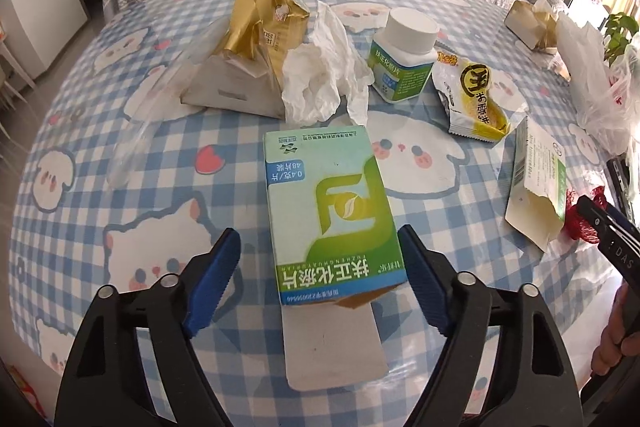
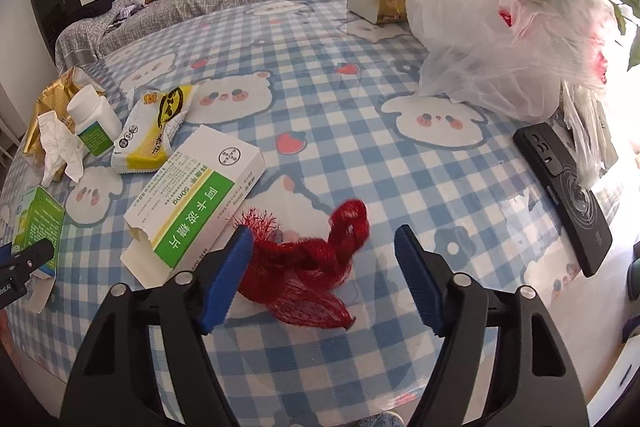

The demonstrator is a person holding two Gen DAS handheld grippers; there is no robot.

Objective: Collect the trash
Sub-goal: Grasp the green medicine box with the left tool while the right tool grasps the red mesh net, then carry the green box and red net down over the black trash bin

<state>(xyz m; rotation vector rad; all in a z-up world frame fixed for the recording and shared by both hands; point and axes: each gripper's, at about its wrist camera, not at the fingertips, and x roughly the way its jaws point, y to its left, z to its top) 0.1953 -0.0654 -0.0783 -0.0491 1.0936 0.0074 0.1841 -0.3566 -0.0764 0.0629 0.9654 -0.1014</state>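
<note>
2 open-flapped cartons lying on table (image 1: 100, 131): left gripper (image 1: 320, 259) straddling green box (image 1: 332, 211), right gripper (image 2: 324, 259) straddling red net (image 2: 308, 267), jaws gaping, nothing pinched.

Red net (image 2: 304, 267), blue-checked tablecloth (image 2: 360, 107)

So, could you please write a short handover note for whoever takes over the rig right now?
Left claw: open, straddling the green medicine box; right pad looks close to its edge, not gripping.
Right claw: open around the red mesh net, not gripping.
Still on the table: white-green box, snack wrapper, pill bottle, crumpled tissue, gold packet.
Plastic bag lies far right.
Done: nothing visibly collected. Left: everything.
</note>
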